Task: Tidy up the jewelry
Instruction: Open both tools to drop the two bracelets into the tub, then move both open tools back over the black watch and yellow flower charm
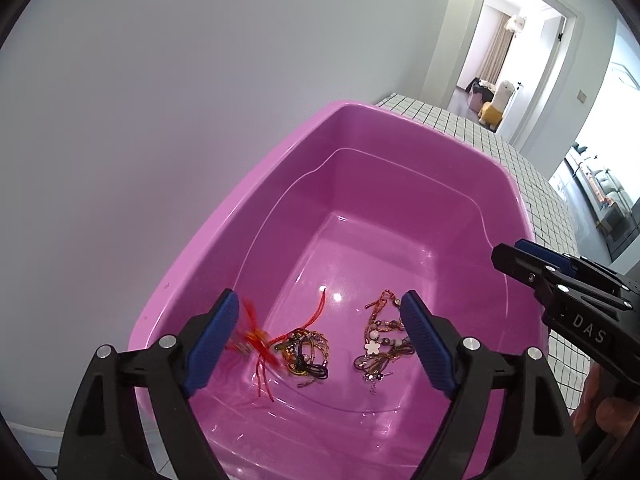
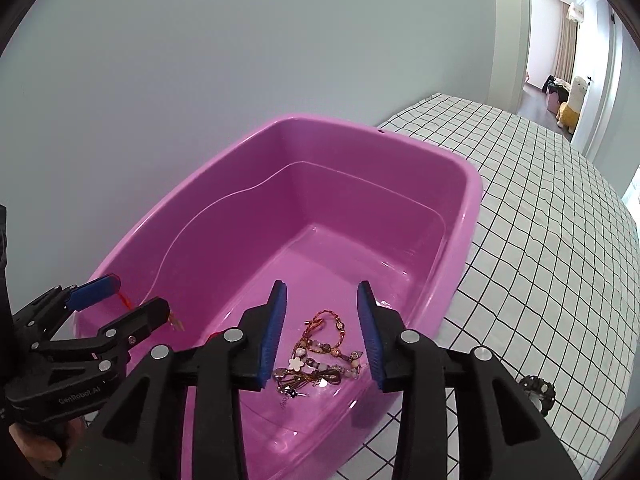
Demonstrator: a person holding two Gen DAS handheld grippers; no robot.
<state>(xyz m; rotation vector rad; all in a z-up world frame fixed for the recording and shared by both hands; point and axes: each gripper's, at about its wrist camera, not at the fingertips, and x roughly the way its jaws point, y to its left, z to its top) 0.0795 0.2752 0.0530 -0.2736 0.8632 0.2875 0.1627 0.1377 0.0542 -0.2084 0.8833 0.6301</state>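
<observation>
Both grippers, left [image 1: 320, 336] and right [image 2: 322, 332], gape wide and hold nothing, because your bracelets [image 1: 380, 340] lie in the pink tub [image 1: 256, 184]

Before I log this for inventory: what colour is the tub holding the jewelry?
Pink-purple tub, clearest in the right wrist view.

Grey wall [image 1: 160, 80] fills upper left of both views. Worktop with white cloth, black grid [image 2: 540, 220], runs along right side. Open doorway [image 1: 516, 52] upper right: beige curtain [image 1: 496, 48], yellow-and-white alpaca plush [image 2: 572, 100] on floor, dark bag [image 1: 478, 88] just beside it. Small black beaded object [image 2: 538, 390] on cloth, lower right.
</observation>
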